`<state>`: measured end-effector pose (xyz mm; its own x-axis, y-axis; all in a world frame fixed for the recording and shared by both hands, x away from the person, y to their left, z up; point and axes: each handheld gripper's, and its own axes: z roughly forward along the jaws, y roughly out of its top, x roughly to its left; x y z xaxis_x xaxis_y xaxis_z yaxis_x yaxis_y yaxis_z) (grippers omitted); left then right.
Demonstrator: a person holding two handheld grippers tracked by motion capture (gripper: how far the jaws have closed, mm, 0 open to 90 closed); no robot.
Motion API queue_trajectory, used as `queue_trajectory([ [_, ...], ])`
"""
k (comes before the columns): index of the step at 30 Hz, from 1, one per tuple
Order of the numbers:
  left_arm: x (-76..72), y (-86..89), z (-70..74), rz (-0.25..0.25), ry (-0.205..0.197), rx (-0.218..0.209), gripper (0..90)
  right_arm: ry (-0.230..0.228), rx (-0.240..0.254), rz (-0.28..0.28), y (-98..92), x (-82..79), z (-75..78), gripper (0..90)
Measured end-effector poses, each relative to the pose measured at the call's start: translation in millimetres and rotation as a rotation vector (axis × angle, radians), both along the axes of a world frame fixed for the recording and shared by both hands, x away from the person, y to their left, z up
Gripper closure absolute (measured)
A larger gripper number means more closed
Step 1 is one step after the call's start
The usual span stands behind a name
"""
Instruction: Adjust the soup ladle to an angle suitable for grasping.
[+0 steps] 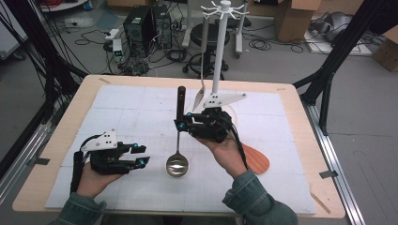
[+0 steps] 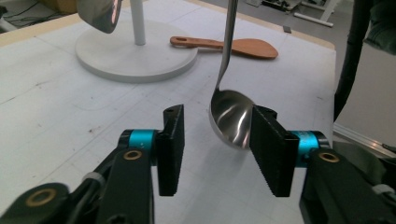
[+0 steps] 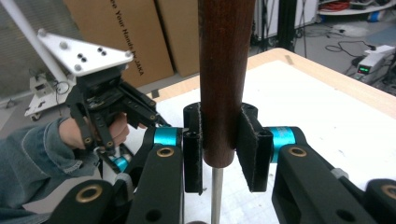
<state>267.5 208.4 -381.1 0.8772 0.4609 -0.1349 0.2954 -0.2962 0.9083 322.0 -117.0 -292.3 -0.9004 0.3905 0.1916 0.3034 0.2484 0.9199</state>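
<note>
A metal ladle with a dark wooden handle [image 1: 180, 101] [image 3: 226, 70] hangs upright over the middle of the white mat, and my right gripper [image 1: 180, 123] [image 3: 220, 144] is shut on that handle near its lower end. The steel stem drops below the jaws to the bowl [image 1: 177, 165] [image 2: 231, 116], just above the mat. My left gripper [image 1: 141, 154] [image 2: 219, 149] is at the front left, level and pointing at the bowl, jaws open. The bowl stands just beyond them, close to the right-hand jaw, which hides part of it; the other jaw is clear of it.
A white utensil stand [image 1: 218, 47] rises from a round base [image 2: 135, 56] behind the ladle, with a metal utensil [image 1: 202, 70] hanging from it. A wooden spatula [image 1: 256, 159] [image 2: 224, 45] lies on the mat [image 1: 122, 108] to the right.
</note>
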Motion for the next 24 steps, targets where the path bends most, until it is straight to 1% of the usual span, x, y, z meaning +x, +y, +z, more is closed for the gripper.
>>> queue_trajectory([
  [2, -0.2, 1.3, -1.6, 0.017, 0.007, -0.005, 52.2, 0.001, 0.004, -0.008, -5.0, 4.3, 1.5, 73.7],
  [5, 0.6, 5.1, -4.4, 0.034, 0.008, -0.001, 49.2, 0.005, 0.007, -0.023, -12.3, 10.0, 4.6, 73.7],
  [8, 1.0, 8.5, -7.1, 0.044, 0.013, 0.012, 46.7, 0.001, 0.008, -0.033, -18.2, 15.3, 7.8, 73.7],
  [12, 0.7, 12.1, -10.2, 0.057, 0.018, 0.015, 44.9, 0.001, 0.014, -0.051, -24.7, 21.5, 11.0, 73.7],
  [15, 1.3, 14.5, -12.2, 0.067, 0.020, 0.020, 43.4, 0.002, 0.014, -0.069, -27.7, 24.7, 11.3, 73.7],
  [18, 2.0, 16.2, -13.9, 0.078, 0.021, 0.019, 41.6, 0.005, 0.005, -0.074, -29.6, 27.7, 11.1, 73.7],
  [21, 2.8, 17.2, -15.0, 0.084, 0.015, 0.031, 39.3, 0.002, -0.003, -0.078, -31.3, 30.4, 12.5, 73.7],
  [24, 3.1, 16.8, -15.9, 0.093, 0.013, 0.034, 36.7, 0.000, -0.006, -0.085, -33.3, 32.5, 15.5, 73.7],
])
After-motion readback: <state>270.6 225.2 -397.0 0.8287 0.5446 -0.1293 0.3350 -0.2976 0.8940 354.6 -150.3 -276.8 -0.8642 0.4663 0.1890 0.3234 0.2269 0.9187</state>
